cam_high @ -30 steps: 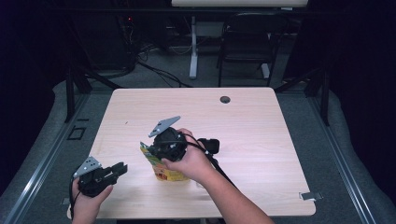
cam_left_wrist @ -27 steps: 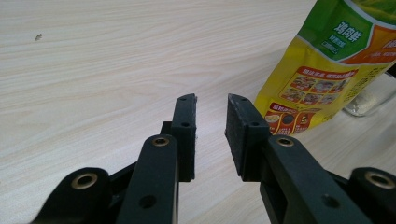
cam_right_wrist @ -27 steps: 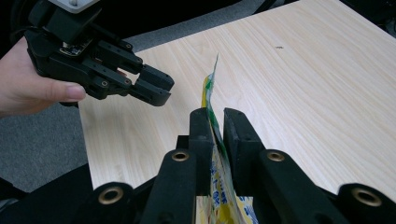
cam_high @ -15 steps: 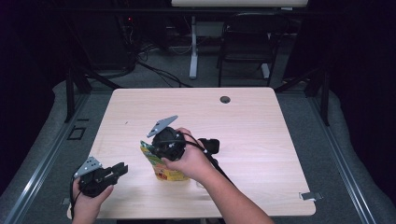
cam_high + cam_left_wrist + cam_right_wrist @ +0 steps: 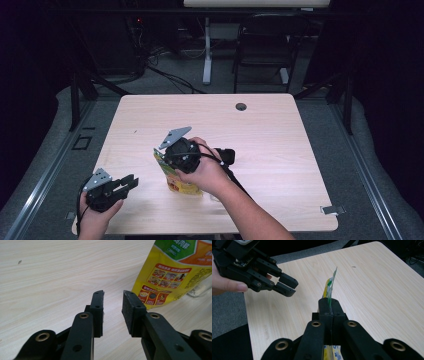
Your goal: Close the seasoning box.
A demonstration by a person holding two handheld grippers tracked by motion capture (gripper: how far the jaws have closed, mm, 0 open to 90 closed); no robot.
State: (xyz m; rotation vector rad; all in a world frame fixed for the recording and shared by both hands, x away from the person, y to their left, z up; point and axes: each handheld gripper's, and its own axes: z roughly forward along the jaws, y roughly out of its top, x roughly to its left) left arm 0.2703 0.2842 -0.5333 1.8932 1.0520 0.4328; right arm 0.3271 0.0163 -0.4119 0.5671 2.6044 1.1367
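Yellow packet (image 5: 181,181) standing upright on the wooden table (image 5: 280,150) near its front edge, top seam pinched between the pressed-together jaws of the right gripper (image 5: 329,305), left gripper (image 5: 113,305) beside it, jaws spread, holding nothing, just off the packet's lower corner

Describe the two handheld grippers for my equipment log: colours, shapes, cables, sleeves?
The left gripper and right gripper are matte black, with brass-coloured pivot rivets and flat rectangular pads. Each carries a grey three-cornered plate and trails a black cable. Both forearms are bare; no sleeves visible.
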